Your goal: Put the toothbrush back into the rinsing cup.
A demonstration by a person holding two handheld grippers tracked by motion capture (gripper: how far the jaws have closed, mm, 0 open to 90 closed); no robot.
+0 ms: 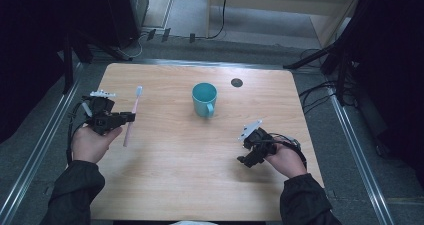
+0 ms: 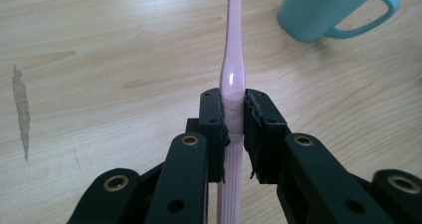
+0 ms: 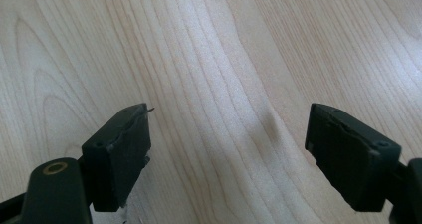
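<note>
One slim, glossy pink plastic toothbrush is sitting clamped at its ribbed handle in the left gripper, long axis running away from the person, white bristle head farthest, left of the teal mug. Over the wood-grain table, the right gripper is gaping wide, gripping nothing.

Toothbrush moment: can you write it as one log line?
left gripper: shut on pink toothbrush | right gripper: open, over table | teal cup: upright
</note>
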